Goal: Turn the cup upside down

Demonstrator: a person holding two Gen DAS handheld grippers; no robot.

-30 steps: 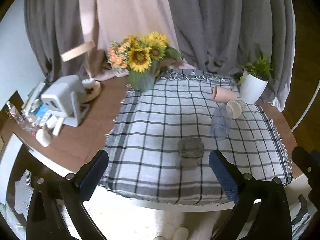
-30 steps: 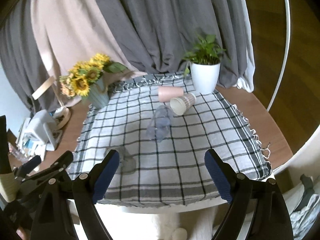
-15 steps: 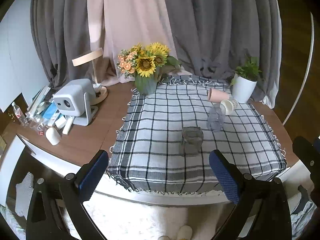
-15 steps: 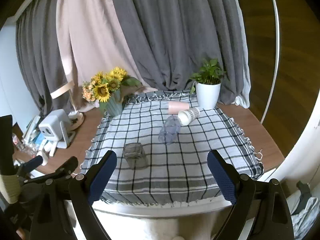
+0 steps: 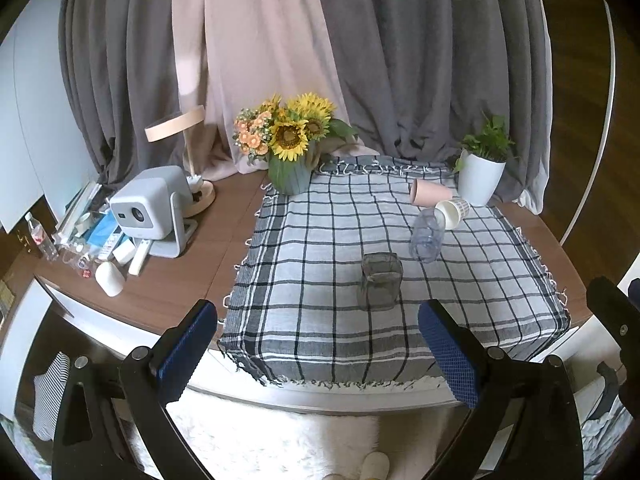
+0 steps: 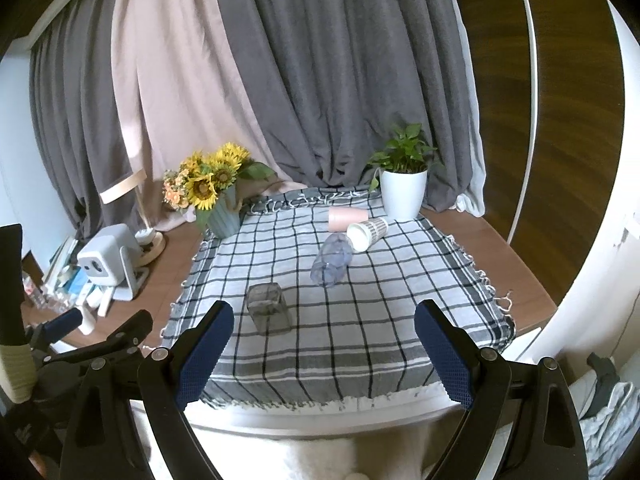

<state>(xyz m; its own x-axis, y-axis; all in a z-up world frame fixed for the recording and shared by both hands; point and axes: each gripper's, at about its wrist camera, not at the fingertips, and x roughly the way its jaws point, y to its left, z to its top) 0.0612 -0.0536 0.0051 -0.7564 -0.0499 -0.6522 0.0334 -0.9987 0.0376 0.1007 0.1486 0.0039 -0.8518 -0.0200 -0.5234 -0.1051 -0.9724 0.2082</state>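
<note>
Several cups sit on a checked cloth (image 5: 320, 240) (image 6: 380, 320). A grey square glass cup (image 5: 380, 286) (image 6: 269, 314) stands near the front. A clear plastic cup (image 5: 427, 238) (image 6: 332, 262), a pink cup (image 5: 430, 193) (image 6: 347, 219) and a patterned paper cup (image 5: 452, 211) (image 6: 367, 232) lie on their sides further back. My left gripper (image 5: 316, 352) is open and empty, off the table's front edge. My right gripper (image 6: 322, 350) is open and empty, also before the front edge. The left gripper shows in the right wrist view at lower left (image 6: 80, 344).
A sunflower vase (image 5: 290, 148) (image 6: 212, 196) stands at the cloth's back left, a white potted plant (image 5: 482, 168) (image 6: 402, 184) at back right. A small projector (image 5: 152, 208) (image 6: 108, 256), lamp (image 5: 188, 160) and clutter fill the table's left side. White rug below.
Both grippers have pulled back and up from the table, so the table looks smaller and further away. Both stay open. The cups have not moved.
</note>
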